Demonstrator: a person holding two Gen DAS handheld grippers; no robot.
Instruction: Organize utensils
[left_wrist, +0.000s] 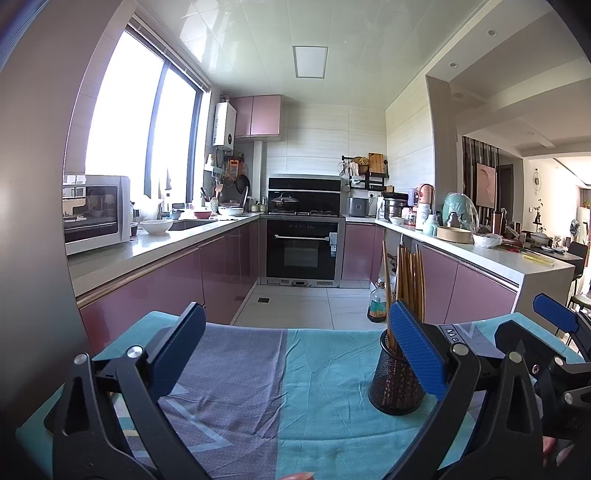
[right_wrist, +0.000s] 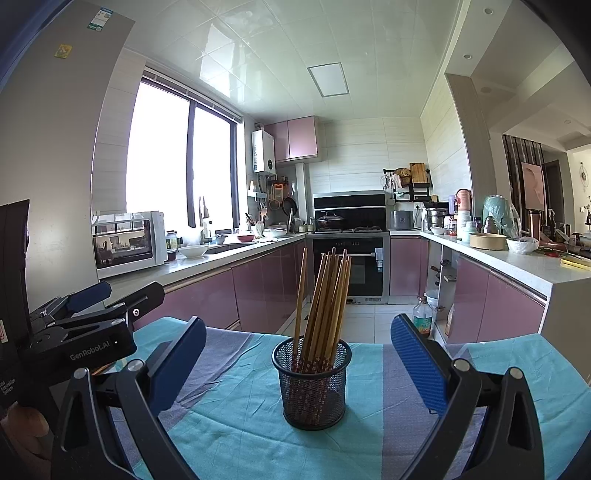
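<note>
Both grippers hang wide apart and hold nothing. Right gripper (right_wrist: 298, 363) faces the cup (right_wrist: 312, 384) head-on, its fingers either side of it but well clear, so it looks the nearer tool. Left gripper (left_wrist: 293, 349) points at bare cloth (left_wrist: 240, 369); from there the cup sits off to its right, behind the right fingertip. Chopsticks (right_wrist: 325, 295) stand near upright in the cup, fanning slightly (one leans apart to the left). Cup stands mid-cloth, short of the far edge. Any pull would likely run upward along their length.
</note>
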